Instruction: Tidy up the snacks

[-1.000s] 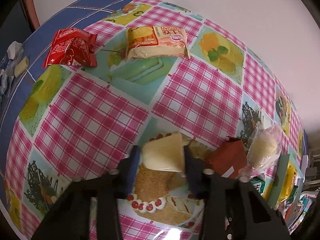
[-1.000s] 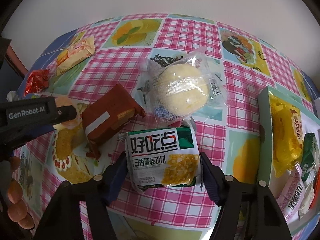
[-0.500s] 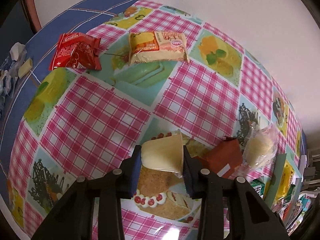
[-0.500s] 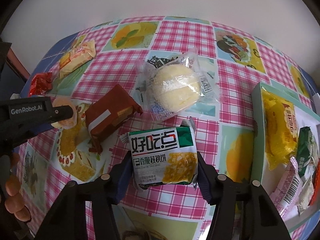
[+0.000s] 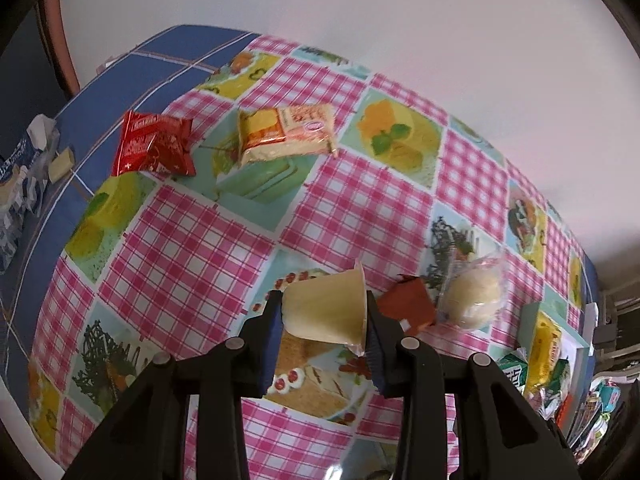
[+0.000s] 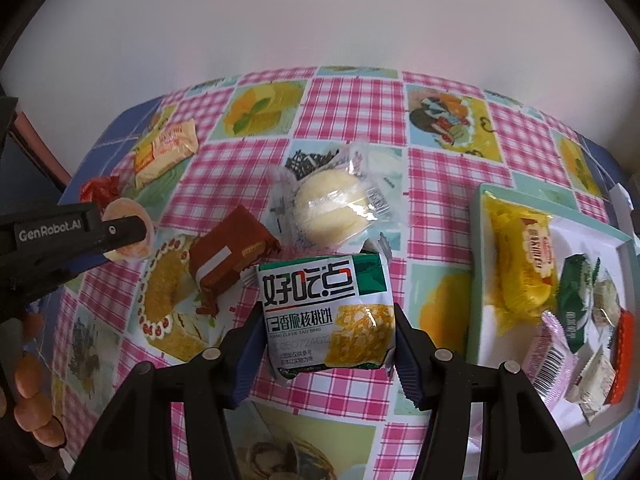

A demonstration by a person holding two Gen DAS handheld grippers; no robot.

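Note:
My left gripper (image 5: pixel 322 320) is shut on a cream pudding cup (image 5: pixel 326 310) and holds it above the checked tablecloth; it also shows in the right wrist view (image 6: pixel 128 228). My right gripper (image 6: pixel 324 340) is shut on a green and white biscuit pack (image 6: pixel 326 312), held above the table. A pale green tray (image 6: pixel 478 280) at the right holds several wrapped snacks. A brown wrapped cake (image 6: pixel 228 256) and a clear-wrapped round bun (image 6: pixel 334 208) lie on the table between the grippers.
A red snack packet (image 5: pixel 154 146) and a yellow wafer pack (image 5: pixel 286 134) lie at the far left of the table. The blue cloth edge (image 5: pixel 80 120) has small white items on it. A white wall stands behind the table.
Both grippers have risen and drawn back from the table, each keeping its snack. The left gripper's pudding cup has lifted off the cloth.

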